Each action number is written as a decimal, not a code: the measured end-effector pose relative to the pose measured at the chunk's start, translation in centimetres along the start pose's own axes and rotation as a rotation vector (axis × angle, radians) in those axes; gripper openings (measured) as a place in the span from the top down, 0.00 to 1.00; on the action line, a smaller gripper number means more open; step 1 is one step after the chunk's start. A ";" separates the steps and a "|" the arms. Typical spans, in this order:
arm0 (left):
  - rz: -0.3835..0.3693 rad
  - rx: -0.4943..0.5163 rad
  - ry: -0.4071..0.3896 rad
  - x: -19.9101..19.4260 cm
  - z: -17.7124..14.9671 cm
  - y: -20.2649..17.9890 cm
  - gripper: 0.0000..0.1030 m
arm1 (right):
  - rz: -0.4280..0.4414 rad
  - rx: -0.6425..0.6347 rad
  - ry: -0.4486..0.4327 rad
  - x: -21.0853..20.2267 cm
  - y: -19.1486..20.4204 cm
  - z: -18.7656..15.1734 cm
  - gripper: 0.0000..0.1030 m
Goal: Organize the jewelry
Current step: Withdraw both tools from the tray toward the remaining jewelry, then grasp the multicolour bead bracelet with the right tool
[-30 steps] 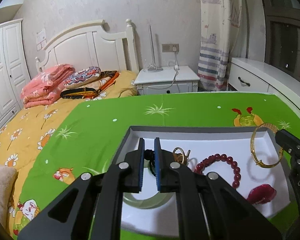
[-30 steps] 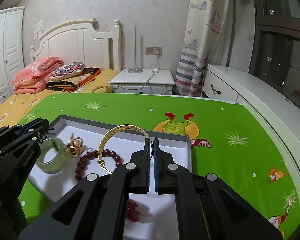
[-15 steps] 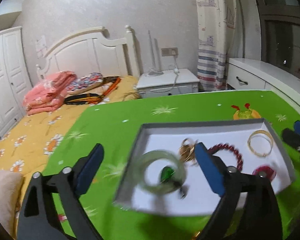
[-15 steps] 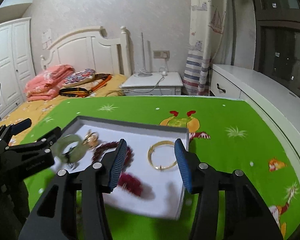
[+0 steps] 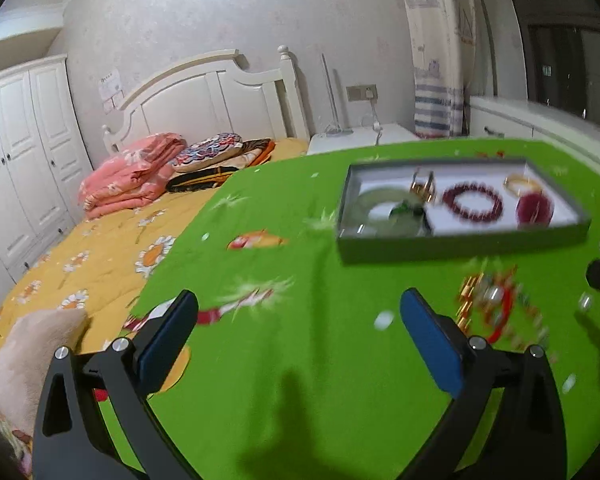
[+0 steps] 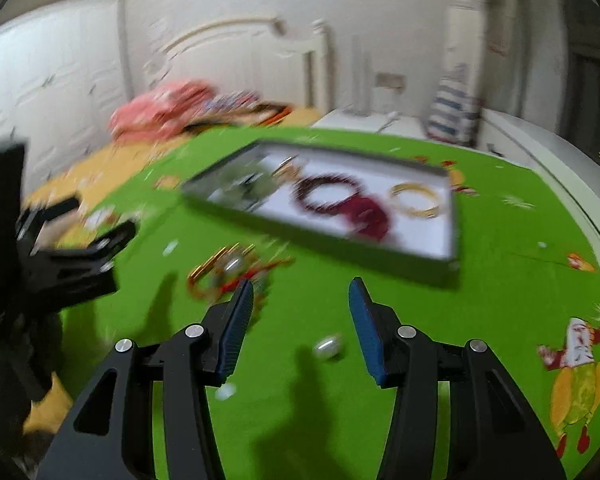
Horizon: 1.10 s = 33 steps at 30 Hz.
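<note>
Across the green cartoon-print cloth (image 5: 300,360) covering the table, the grey tray (image 5: 460,246) sits toward one o'clock in the left wrist view, holding a pale green bangle (image 5: 374,202), a dark red bead bracelet (image 5: 473,200), a gold bangle (image 5: 520,183), a crimson piece (image 5: 534,209) whose form is too smeared to name, and a small gold item (image 5: 422,188) equally hard to read. Outside the tray, at three o'clock, a blurred tangle of loose jewelry (image 5: 496,304) in red and gold lies on the cloth; its separate pieces cannot be told apart. The left tool (image 5: 298,332) is spread wide and empty. The right tool (image 6: 301,322) is likewise parted, holding nothing, with a small pearly bead (image 6: 328,347) on the cloth between its fingers. Heavy motion blur smears the right wrist view, and the tangle there is partly hidden behind the left-hand finger (image 6: 236,328).
</note>
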<state>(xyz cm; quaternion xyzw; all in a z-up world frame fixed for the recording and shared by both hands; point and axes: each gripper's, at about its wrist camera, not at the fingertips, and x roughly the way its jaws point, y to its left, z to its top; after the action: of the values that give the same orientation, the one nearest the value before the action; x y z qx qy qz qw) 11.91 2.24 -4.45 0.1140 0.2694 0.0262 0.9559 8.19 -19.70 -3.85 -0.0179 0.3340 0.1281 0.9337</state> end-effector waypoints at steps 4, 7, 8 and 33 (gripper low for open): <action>-0.014 -0.029 -0.004 -0.2 -0.5 0.7 0.05 | 0.042 -0.082 0.029 0.7 3.1 0.1 0.57; -0.026 -0.002 0.015 0.3 -0.3 0.2 0.05 | 0.053 -0.123 0.048 1.3 4.4 0.4 0.61; -0.023 0.001 0.018 0.3 -0.3 0.1 0.05 | 0.054 -0.130 0.055 1.6 4.6 0.4 0.63; -0.039 0.026 -0.010 0.0 -0.2 -0.3 0.05 | 0.031 -0.212 0.147 4.4 6.8 -0.5 0.91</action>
<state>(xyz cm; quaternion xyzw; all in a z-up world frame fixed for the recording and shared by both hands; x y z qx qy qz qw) 11.83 1.99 -4.71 0.1213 0.2670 0.0035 0.9560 9.42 -12.21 -6.64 -0.1206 0.3865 0.1754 0.8974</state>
